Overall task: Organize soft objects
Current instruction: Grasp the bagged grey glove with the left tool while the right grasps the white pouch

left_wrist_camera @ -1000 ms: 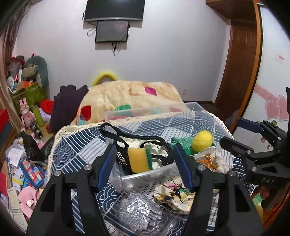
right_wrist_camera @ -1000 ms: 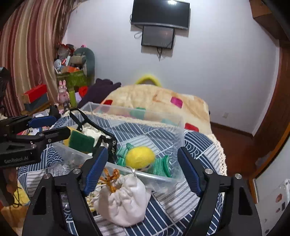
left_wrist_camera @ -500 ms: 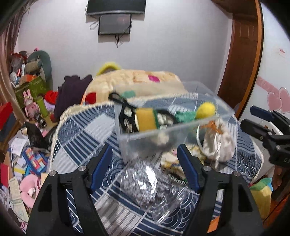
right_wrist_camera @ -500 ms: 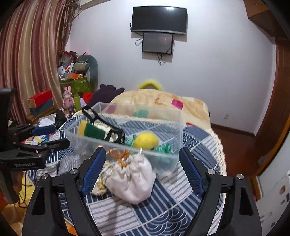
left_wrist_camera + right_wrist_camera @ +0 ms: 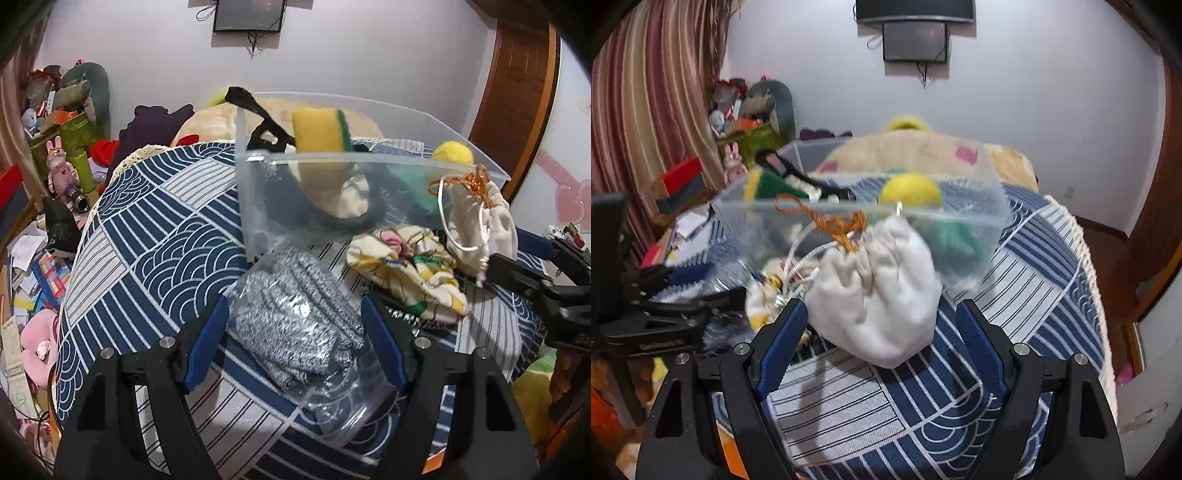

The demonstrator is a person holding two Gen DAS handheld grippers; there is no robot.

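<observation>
- Left claw [image 5: 295, 332]: jaws spread wide, gripping nothing; they straddle the bag of grey knitwear [image 5: 295, 325], which lies on the desk [image 5: 155, 236] at 6 o'clock from the bin.
- Right claw [image 5: 882, 336]: jaws likewise spread and empty, with the white pouch [image 5: 879, 295] between and just ahead of the blue fingertips [image 5: 975, 332]; whether they touch it cannot be told.
- Clear bin [image 5: 332, 192]: already holds the yellow-and-green sponge [image 5: 321, 129] at its 11 o'clock, a black-strapped bag [image 5: 266, 129], a green cloth, and the yellow ball [image 5: 452, 153] at its 2 o'clock.
- Still outside the bin: the grey knitwear, the white pouch resting against the bin's near wall at 4 o'clock, and the patterned cloth [image 5: 406, 266] between them.
- Judgement: the sorting appears a little over half done; three soft things remain on the desk, and each claw is placed to take one.
</observation>
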